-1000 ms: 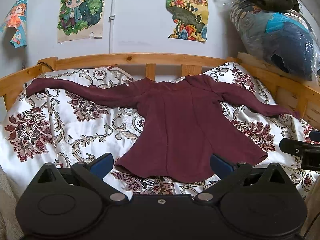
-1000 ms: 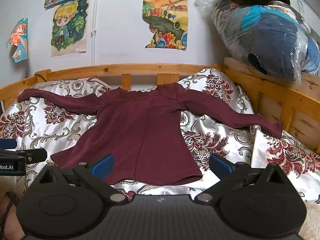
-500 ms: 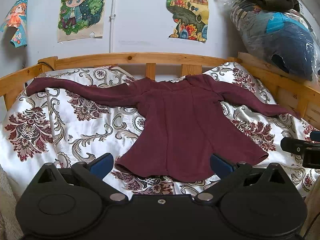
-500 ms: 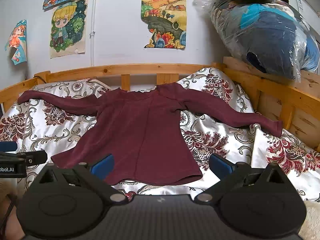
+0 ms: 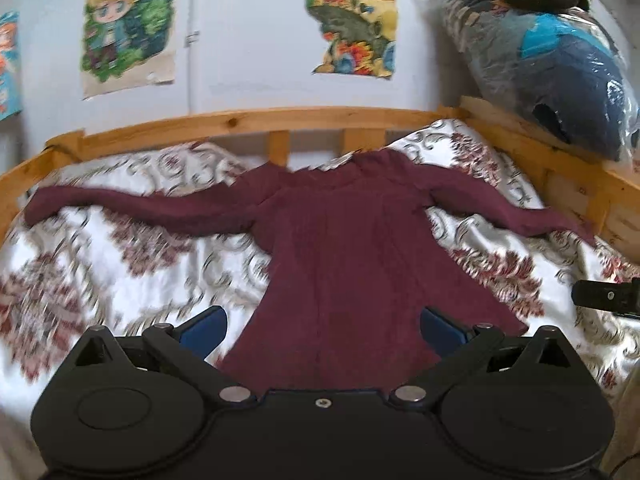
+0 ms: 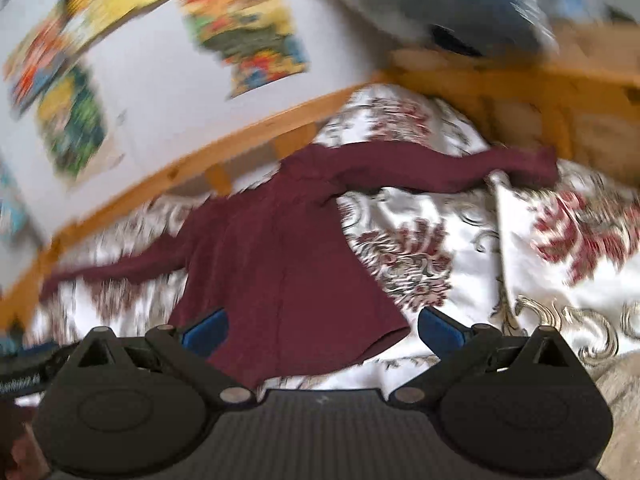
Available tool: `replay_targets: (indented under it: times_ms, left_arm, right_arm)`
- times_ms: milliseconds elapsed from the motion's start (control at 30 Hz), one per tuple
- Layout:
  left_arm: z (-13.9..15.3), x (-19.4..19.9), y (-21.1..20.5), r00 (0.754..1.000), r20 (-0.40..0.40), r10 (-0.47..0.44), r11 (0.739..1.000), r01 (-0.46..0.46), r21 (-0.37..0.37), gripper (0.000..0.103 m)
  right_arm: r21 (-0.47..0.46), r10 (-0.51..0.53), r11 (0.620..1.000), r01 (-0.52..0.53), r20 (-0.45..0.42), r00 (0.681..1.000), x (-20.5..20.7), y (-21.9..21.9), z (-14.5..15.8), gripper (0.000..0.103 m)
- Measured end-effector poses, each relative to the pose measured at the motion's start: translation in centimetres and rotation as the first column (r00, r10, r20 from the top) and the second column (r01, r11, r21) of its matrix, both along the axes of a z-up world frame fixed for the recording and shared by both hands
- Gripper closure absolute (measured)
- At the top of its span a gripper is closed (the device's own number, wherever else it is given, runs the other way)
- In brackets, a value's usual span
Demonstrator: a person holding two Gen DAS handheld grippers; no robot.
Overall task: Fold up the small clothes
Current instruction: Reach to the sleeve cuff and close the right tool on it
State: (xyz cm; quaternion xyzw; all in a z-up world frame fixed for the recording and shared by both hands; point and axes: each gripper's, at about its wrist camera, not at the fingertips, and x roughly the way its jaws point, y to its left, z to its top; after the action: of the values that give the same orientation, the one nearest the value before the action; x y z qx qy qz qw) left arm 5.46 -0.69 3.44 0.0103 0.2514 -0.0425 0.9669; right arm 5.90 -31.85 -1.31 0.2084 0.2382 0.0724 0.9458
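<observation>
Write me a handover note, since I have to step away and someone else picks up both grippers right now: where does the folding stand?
Left gripper: open, empty, low over the hem of the maroon top.
Right gripper: open, empty, view tilted and blurred, above the hem's right corner.
Top: lies flat on the floral bedspread, both sleeves spread wide, collar toward the wooden rail.
Done: garment laid out. No fold made.
Left: fold the sleeves in, then fold the body.

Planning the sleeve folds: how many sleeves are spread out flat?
2: left sleeve stretches toward the left rail, right sleeve toward the right rail; neither is hidden.
</observation>
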Motion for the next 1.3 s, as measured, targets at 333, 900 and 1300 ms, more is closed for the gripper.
replay_targets:
  times_ms: [333,900,1300]
  left_arm:
    - [4.7,12.1,-1.0,0.993,0.084,-0.078,0.994,0.071,0.077,0.001]
    - [-6.5,18.1,4.2,1.0,-0.007,0.011,1.0,-0.011,0.026,0.001]
    - [-9.2,18.4,4.5,0.997,-0.079,-0.025,1.0,0.024,-0.017,0.001]
  right_arm:
    - [0.1,-0.409,0.909,0.405,0.023,0.912,9.1,-9.8,-0.3,0.0]
    - [0.261,-0.657,0.684,0.681,-0.185,0.731,20.8,-16.5,-6.0,0.0]
    - [0.449,-0.593,0.631,0.632,-0.245,0.767,22.2,-19.1,-8.4,0.01]
